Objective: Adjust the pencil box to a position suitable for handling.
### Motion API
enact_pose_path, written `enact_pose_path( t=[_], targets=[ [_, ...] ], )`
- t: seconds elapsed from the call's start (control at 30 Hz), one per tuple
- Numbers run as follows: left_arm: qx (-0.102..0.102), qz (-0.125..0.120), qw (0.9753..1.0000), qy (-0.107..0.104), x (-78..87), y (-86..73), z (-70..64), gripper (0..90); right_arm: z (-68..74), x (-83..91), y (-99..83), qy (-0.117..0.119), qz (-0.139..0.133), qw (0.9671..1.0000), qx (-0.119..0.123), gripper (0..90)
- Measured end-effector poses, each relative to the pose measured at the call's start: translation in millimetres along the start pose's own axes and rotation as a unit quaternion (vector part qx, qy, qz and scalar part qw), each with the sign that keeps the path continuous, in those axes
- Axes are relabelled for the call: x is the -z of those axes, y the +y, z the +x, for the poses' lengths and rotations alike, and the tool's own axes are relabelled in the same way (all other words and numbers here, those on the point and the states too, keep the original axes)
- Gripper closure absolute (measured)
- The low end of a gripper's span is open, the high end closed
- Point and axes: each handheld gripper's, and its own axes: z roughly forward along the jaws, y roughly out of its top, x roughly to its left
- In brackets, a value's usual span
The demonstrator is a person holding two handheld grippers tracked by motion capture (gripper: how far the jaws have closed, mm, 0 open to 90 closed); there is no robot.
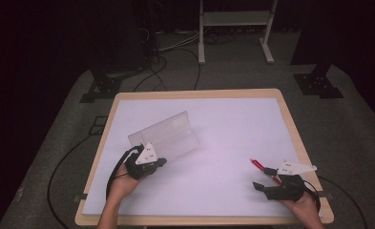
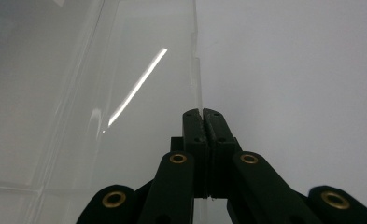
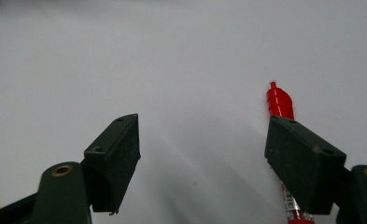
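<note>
A clear plastic box (image 1: pixel 168 135) with its lid raised stands on the white table (image 1: pixel 223 124) at the left of centre. My left gripper (image 1: pixel 162 162) is shut on the box's near edge; in the left gripper view the jaws pinch the thin clear wall (image 2: pixel 199 79), with my left gripper (image 2: pixel 203 114) closed around it. A red pen (image 1: pixel 260 166) lies on the table at the right. My right gripper (image 1: pixel 264 178) stands open beside it. In the right gripper view the red pen (image 3: pixel 279 101) runs under the right fingertip, and my right gripper (image 3: pixel 209 144) holds nothing.
The table's wooden rim (image 1: pixel 194 94) frames the white top. Beyond the table are a grey floor, black cables (image 1: pixel 175 62) and a white metal stand (image 1: pixel 233 28). Open white surface lies between the box and the pen.
</note>
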Motion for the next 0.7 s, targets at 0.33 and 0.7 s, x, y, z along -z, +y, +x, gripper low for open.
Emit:
enact_pose_path(
  t=[0.33, 0.7],
  targets=[
    [-0.031, -0.002, 0.9991, -0.029, -17.4, 15.2, -17.1, 89.6, -3.9, 3.8, -1.5, -0.009, -0.001, 0.9999, -0.004, 25.5],
    [-0.049, -0.010, 0.9974, -0.052, -33.4, 26.8, -30.9, 89.6, -6.6, 6.7, -2.8, -0.014, -0.001, 0.9999, -0.006, 25.5]
  ],
)
